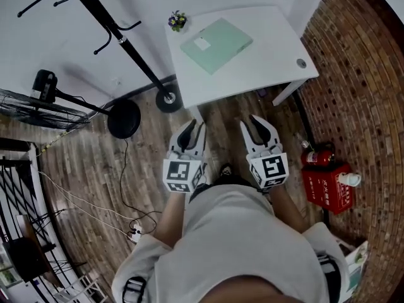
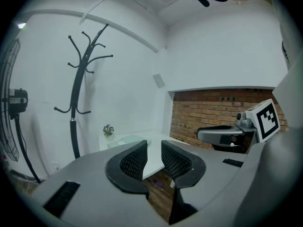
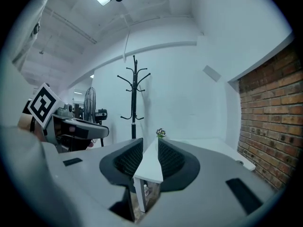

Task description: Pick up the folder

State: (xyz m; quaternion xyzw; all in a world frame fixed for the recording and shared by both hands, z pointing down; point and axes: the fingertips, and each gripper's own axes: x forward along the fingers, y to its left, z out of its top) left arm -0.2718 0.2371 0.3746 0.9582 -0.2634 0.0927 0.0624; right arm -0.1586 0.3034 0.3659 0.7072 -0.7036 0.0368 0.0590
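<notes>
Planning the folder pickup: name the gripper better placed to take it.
Left, probably. The left gripper and right gripper are both open, short of the table, but the green folder lies on its left half, nearer the left one.

We find open tabletop (image 1: 274,52) right of the folder (image 1: 216,44); a small plant (image 1: 177,21) stands just beyond the folder's left corner, a coat rack (image 1: 121,38) left of the tabletop.

Folder (image 1: 216,44) matt, probably plastic; table (image 1: 271,59) smooth, white; floor (image 1: 95,163) wood planks; wall (image 1: 360,74) rough brick.
</notes>
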